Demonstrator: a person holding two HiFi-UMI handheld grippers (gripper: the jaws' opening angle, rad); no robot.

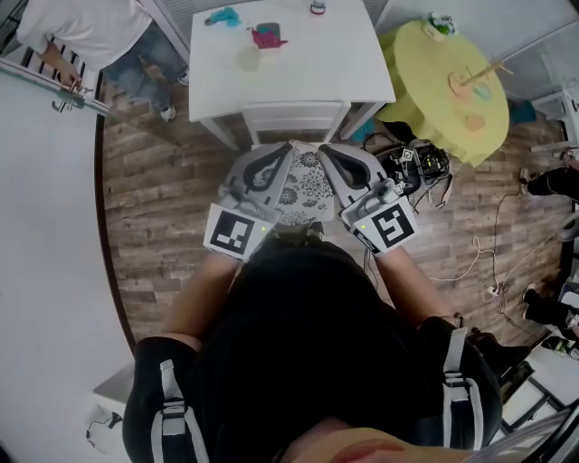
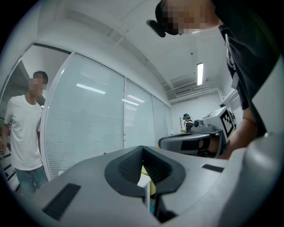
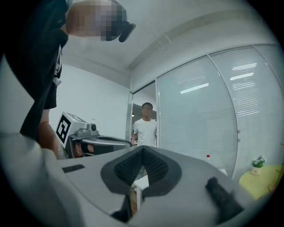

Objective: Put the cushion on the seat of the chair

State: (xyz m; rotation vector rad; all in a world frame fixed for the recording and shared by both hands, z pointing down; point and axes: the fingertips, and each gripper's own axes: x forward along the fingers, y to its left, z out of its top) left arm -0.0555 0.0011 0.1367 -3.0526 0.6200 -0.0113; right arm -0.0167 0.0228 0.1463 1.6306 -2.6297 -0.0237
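Note:
A black-and-white patterned cushion [image 1: 303,188] shows in the head view between and below my two grippers, close in front of my body. Past it stands a white chair [image 1: 294,118] at a white table; what the cushion rests on is hidden. My left gripper [image 1: 286,150] [image 2: 143,151] and right gripper [image 1: 322,150] [image 3: 143,150] are held side by side over the cushion, pointing level toward the table. Both are shut, and neither gripper view shows anything between the jaws. In each gripper view the other gripper appears alongside.
The white table [image 1: 344,63] carries a teal thing [image 1: 223,16], a pink item [image 1: 268,36] and a cup. A yellow-green round table [image 1: 434,81] stands right, with cables [image 1: 479,262] on the wooden floor. A person in a white shirt [image 1: 86,27] stands far left.

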